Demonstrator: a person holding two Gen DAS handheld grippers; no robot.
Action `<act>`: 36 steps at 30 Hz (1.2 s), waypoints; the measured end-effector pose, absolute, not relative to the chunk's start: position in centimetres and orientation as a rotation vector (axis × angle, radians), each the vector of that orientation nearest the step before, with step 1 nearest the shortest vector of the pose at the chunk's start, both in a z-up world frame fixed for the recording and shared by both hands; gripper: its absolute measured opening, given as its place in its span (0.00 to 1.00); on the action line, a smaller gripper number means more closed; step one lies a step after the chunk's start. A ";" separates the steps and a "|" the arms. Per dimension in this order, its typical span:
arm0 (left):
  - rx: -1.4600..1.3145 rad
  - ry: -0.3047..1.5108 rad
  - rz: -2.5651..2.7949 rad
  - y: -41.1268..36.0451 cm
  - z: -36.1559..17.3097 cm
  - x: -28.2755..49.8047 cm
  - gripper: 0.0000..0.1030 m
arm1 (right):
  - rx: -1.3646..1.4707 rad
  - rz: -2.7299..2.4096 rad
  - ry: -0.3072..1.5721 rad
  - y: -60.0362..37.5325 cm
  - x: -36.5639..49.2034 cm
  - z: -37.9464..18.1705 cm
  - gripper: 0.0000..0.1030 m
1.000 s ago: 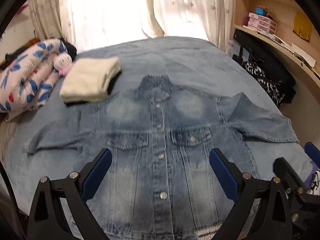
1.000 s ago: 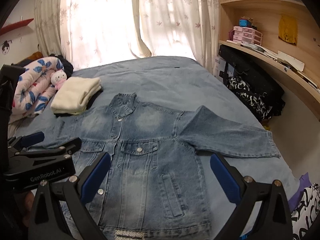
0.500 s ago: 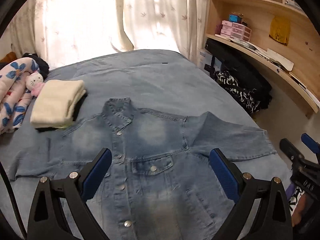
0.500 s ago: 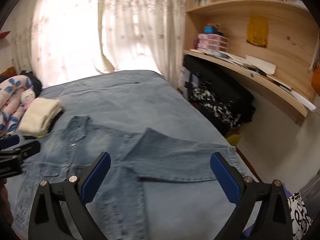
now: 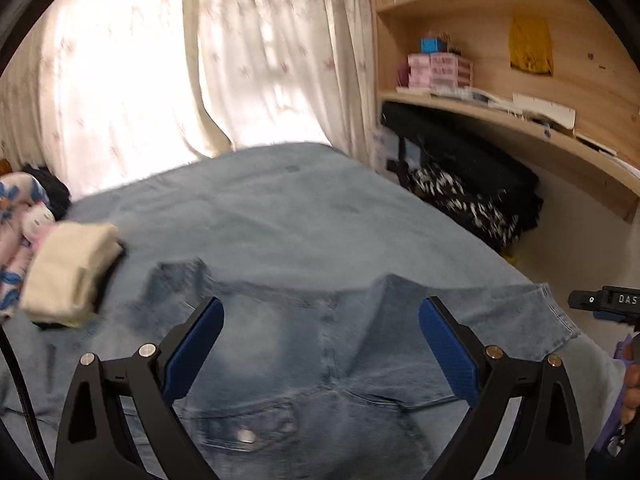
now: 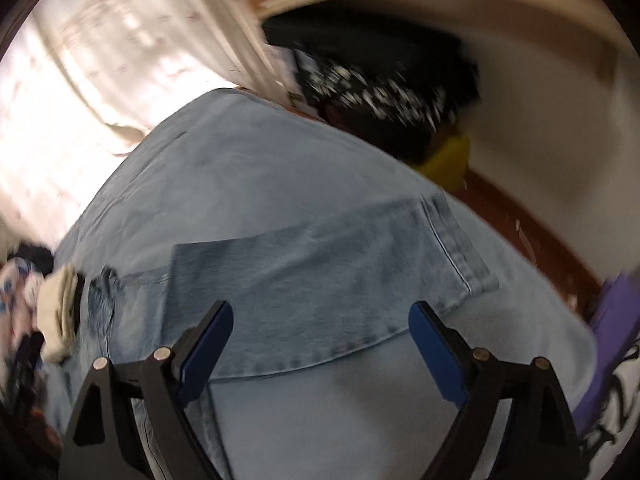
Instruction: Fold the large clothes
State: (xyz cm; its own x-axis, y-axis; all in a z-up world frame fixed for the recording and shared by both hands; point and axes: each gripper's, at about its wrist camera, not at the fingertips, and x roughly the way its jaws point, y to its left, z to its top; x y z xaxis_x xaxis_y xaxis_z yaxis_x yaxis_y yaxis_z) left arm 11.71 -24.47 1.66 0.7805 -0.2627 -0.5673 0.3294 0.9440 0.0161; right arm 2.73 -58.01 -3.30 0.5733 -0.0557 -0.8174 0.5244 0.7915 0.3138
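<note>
A light blue denim jacket [image 5: 304,344] lies flat, front up, on a blue bedspread [image 5: 280,208]. Its right sleeve [image 6: 328,280] stretches toward the bed's right edge, cuff [image 6: 456,240] outermost. My left gripper [image 5: 320,344] is open and empty, hovering over the jacket's right chest and shoulder. My right gripper [image 6: 320,344] is open and empty, just above the lower hem of that sleeve. The right gripper's tip also shows in the left wrist view [image 5: 604,304], beyond the cuff.
A folded cream garment [image 5: 68,268] and a floral quilt [image 5: 12,240] lie at the bed's left. Black and patterned clothes [image 5: 472,196] pile under a wooden shelf [image 5: 520,128] on the right. Curtains [image 5: 200,72] hang behind the bed. Purple fabric [image 6: 616,320] lies by the bed's right side.
Both grippers have swung right and lower toward the jacket's right sleeve. The right wrist view now looks down on the sleeve and cuff. Both stay open.
</note>
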 end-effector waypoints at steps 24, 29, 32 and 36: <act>0.126 0.944 -0.313 -27.2 -7.7 16.7 0.86 | 0.770 -0.461 0.793 -63.9 4.2 -10.3 0.09; 0.057 0.912 -0.262 -21.3 -5.3 16.6 0.86 | 0.482 -0.186 0.667 -53.2 7.4 -1.0 0.08; 0.013 0.903 -0.218 -17.1 -4.4 16.7 0.86 | 0.342 0.013 0.636 -44.8 9.4 2.3 0.08; -0.033 0.900 -0.154 -11.6 -4.8 16.9 0.86 | 0.174 0.187 0.706 -34.2 12.3 0.8 0.09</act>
